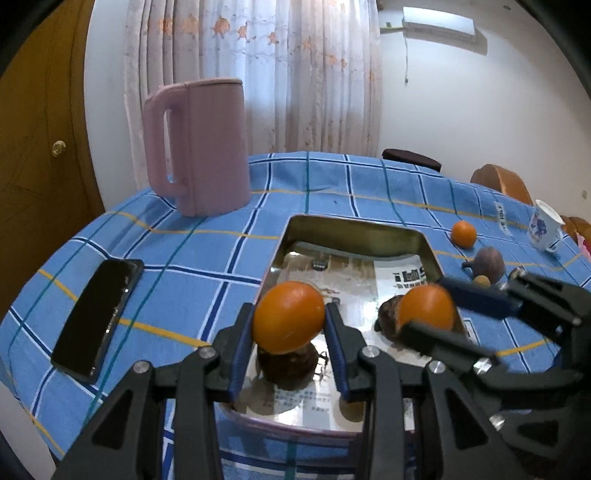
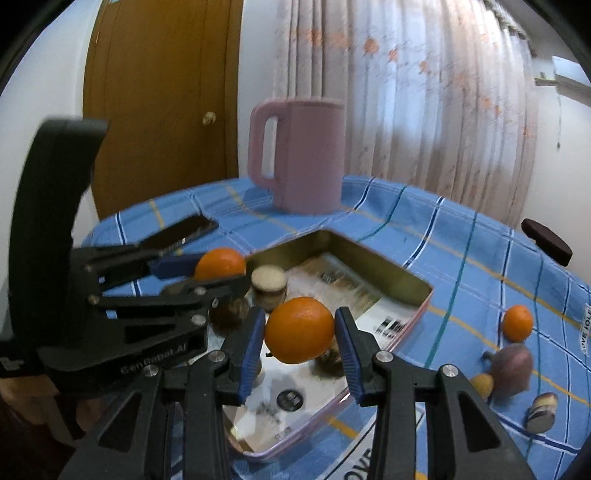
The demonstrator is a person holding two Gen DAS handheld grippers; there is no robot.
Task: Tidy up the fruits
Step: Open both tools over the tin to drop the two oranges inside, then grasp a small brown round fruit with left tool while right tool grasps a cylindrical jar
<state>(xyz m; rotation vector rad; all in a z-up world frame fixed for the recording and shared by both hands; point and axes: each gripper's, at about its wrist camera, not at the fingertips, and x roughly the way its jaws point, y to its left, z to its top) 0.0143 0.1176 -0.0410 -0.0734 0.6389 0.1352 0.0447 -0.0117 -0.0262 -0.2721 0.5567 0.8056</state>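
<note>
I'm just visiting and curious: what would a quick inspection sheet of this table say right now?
Surface: blue checked tablecloth.
Job's things: metal tray; an orange in the left gripper; another in the right gripper; a third orange and a purple fruit lie on the cloth.
Clutter: pink jug, phone, cup.
Grippers: both held above the tray, jaws shut on their oranges.
Cables: one hanging on the wall under the air conditioner.
Surroundings: curtain, wooden door.
</note>
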